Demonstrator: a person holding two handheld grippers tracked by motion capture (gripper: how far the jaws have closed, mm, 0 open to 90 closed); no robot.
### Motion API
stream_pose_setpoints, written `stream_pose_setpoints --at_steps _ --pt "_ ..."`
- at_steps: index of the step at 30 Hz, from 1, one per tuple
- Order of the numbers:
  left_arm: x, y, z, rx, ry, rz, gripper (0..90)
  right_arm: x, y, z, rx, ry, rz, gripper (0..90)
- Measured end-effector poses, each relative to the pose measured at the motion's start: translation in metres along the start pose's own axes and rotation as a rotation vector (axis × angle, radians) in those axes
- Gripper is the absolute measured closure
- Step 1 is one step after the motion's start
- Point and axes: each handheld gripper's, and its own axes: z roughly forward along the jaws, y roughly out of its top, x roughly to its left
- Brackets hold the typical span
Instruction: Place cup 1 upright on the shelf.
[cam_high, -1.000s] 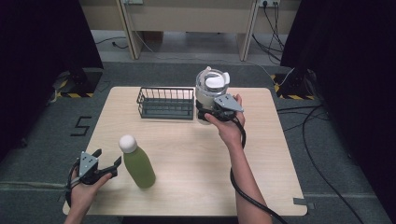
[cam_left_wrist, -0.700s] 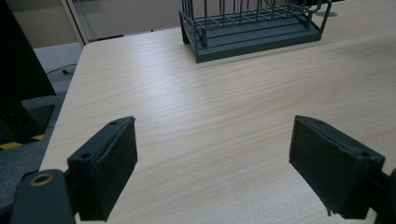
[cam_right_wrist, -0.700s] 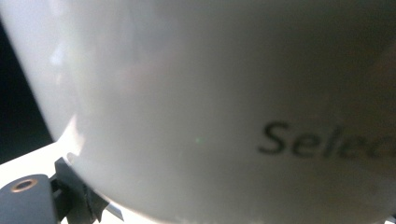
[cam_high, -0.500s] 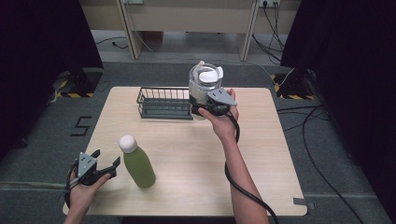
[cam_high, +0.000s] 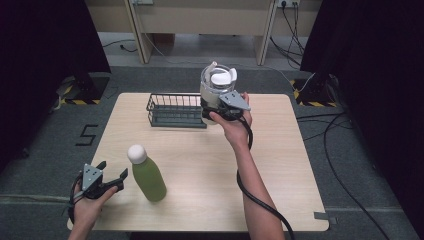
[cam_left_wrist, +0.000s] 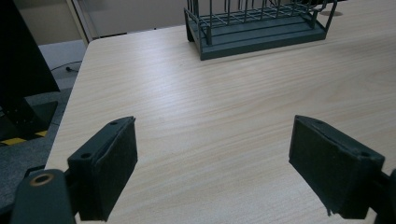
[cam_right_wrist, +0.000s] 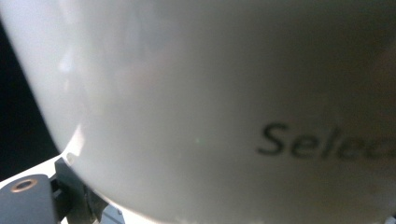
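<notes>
One table (cam_high: 280, 165) carrying one dark wire basket (cam_high: 176, 111) and one green bottle (cam_high: 146, 173) with white cap; one white jug (cam_high: 216, 92) clamped in right gripper (cam_high: 220, 111), raised beside basket; left gripper (cam_high: 111, 176), jaws apart, near bottle.

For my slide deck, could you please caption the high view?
Right gripper lifts a white lidded jar beside a dark wire basket; left gripper open near green bottle.

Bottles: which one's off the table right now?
The clear jar with the white lid, held up by the right gripper by the wire basket. The green bottle stands on the table.
</notes>
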Motion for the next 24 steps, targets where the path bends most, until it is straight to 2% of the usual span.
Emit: stream_pose_setpoints --at_steps 24 --pt "0.001 0.0 0.0 -0.002 0.003 -0.008 14.6 0.007 0.015 0.022 -0.013 0.002 -0.007 9.8"
